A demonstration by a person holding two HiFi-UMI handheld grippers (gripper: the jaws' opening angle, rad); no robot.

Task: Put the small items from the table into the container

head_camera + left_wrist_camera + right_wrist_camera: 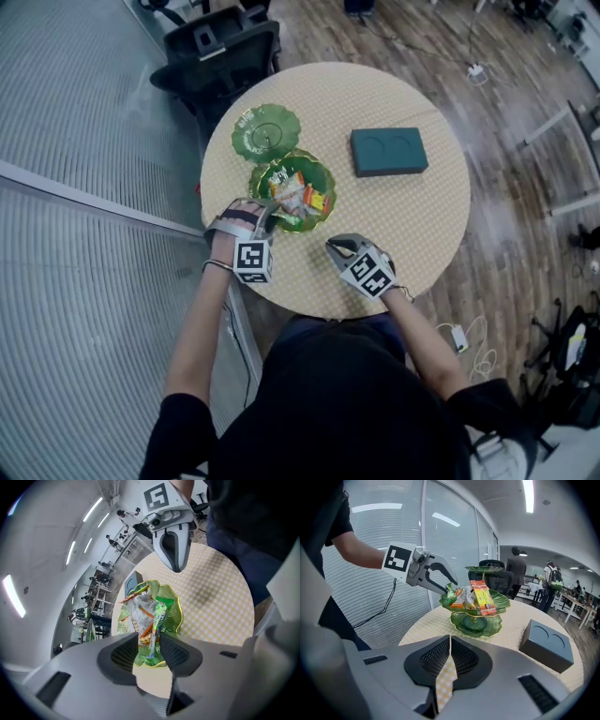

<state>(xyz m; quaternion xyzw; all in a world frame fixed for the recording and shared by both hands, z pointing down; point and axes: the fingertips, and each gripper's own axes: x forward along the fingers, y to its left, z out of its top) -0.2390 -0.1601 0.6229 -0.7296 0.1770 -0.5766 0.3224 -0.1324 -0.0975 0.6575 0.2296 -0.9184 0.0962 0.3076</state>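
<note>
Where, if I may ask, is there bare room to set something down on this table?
Free: the cloth between the dark box and the right gripper, and right of the box. Crowded: around the snack dish, beside the left gripper.

A round table (412, 216) under a pale checked cloth stands on a wood-plank floor (506, 103), with a dark office chair (220, 47) at its far side and a white power strip (476, 70) lying far right. Glass walls with horizontal blinds (84, 141) run along the left. Strip lights (528, 494) glow on the ceiling above desks (572, 603) and standing people (516, 569) in the distance.
</note>
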